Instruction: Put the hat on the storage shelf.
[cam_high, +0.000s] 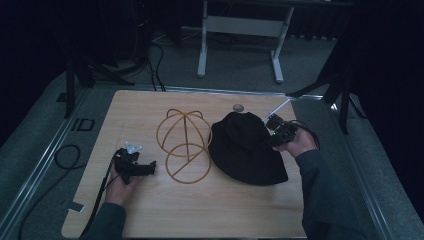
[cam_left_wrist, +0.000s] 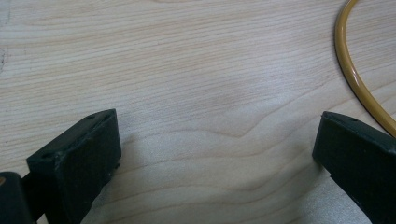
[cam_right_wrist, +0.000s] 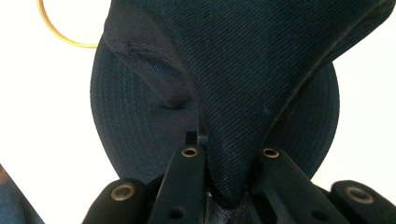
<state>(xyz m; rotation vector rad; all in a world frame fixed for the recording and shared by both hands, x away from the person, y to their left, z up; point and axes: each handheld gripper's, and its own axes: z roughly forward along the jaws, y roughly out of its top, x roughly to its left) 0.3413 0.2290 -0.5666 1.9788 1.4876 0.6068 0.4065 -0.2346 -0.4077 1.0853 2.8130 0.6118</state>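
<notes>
On the light wooden table (cam_high: 210, 210), a black fabric cap with a round brim (cam_high: 246, 147) lies right of centre, just beside a yellow wire cap-shaped frame (cam_high: 184, 145). The right gripper (cam_high: 276, 129) is at the cap's far right edge, and its jaws are pinched together on a fold of the dark cloth (cam_right_wrist: 233, 116). The left gripper (cam_high: 145, 169) rests low over bare wood near the frame's lower ring, jaws wide apart and holding nothing. The likely hazard is the thinness of that pinch: only a small gather of cloth sits between the jaws, so a quick lift or sideways pull could let the cap slip free, or drag its brim into the light frame and shove it. The right gripper view shows the twill weave, the stitched seam and the cloth bunched between the jaws, which the high view leaves as a dark mass. The left gripper view shows a curve of yellow wire (cam_left_wrist: 357, 77) close by its jaw.
</notes>
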